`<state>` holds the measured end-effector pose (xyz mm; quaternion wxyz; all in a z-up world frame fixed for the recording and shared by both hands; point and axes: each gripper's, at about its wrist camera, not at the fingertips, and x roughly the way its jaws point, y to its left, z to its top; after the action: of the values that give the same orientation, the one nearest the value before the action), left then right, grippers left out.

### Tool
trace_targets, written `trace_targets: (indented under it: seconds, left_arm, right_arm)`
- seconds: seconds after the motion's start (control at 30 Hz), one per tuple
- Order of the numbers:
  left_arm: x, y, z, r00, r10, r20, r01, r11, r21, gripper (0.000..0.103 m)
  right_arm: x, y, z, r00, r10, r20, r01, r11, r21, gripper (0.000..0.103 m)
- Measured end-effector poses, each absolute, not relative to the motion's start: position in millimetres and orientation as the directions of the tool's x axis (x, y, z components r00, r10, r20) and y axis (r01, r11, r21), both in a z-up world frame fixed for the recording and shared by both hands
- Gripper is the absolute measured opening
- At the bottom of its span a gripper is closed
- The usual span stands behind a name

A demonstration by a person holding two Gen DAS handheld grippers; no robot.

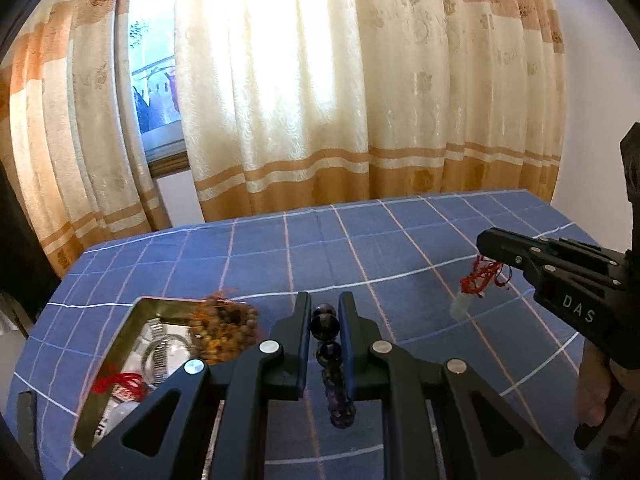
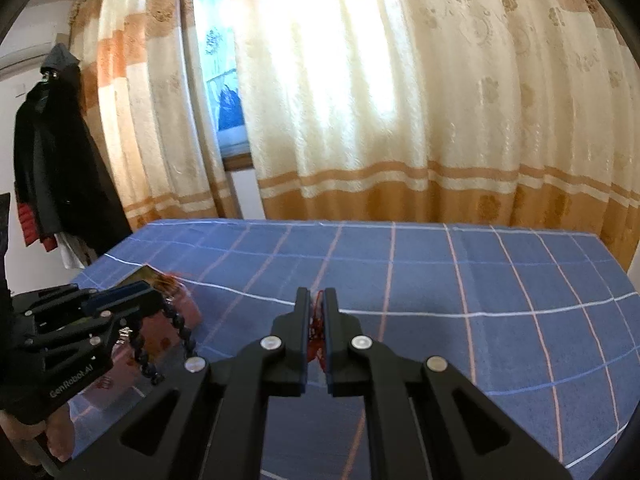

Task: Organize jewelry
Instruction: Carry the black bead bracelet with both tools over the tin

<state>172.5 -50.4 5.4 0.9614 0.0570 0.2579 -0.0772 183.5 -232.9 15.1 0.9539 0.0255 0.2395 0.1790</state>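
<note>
My left gripper (image 1: 325, 306) is shut on a dark purple bead bracelet (image 1: 330, 354) and holds it above the blue checked tablecloth; the bracelet hangs from it in the right wrist view (image 2: 180, 326). My right gripper (image 2: 316, 296) is shut on a red string pendant (image 2: 316, 332). In the left wrist view this pendant (image 1: 480, 278) dangles from the right gripper (image 1: 486, 246) with a pale stone (image 1: 460, 306) at its end. A metal tray (image 1: 120, 340) at the left holds a brown bead string (image 1: 224, 330), a metal watch band (image 1: 160, 354) and a red cord piece (image 1: 120, 384).
The table (image 2: 440, 280) wears a blue checked cloth. Cream and orange curtains (image 1: 300, 100) hang behind the far edge. A dark coat (image 2: 52, 168) hangs on the wall at the far left. The tray corner (image 2: 142, 274) shows behind the left gripper.
</note>
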Motion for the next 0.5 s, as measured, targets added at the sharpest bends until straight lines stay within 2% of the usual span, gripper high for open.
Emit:
trace_targets:
  seconds: [0.5]
  left_arm:
    - [140.6, 4.1, 42.6, 0.897, -0.049, -0.44, 0.092, 0.993, 0.077, 0.013]
  right_arm:
    - [164.2, -167.0, 62.8, 0.796, 0.465, -0.388, -0.469, 0.878, 0.091, 0.008]
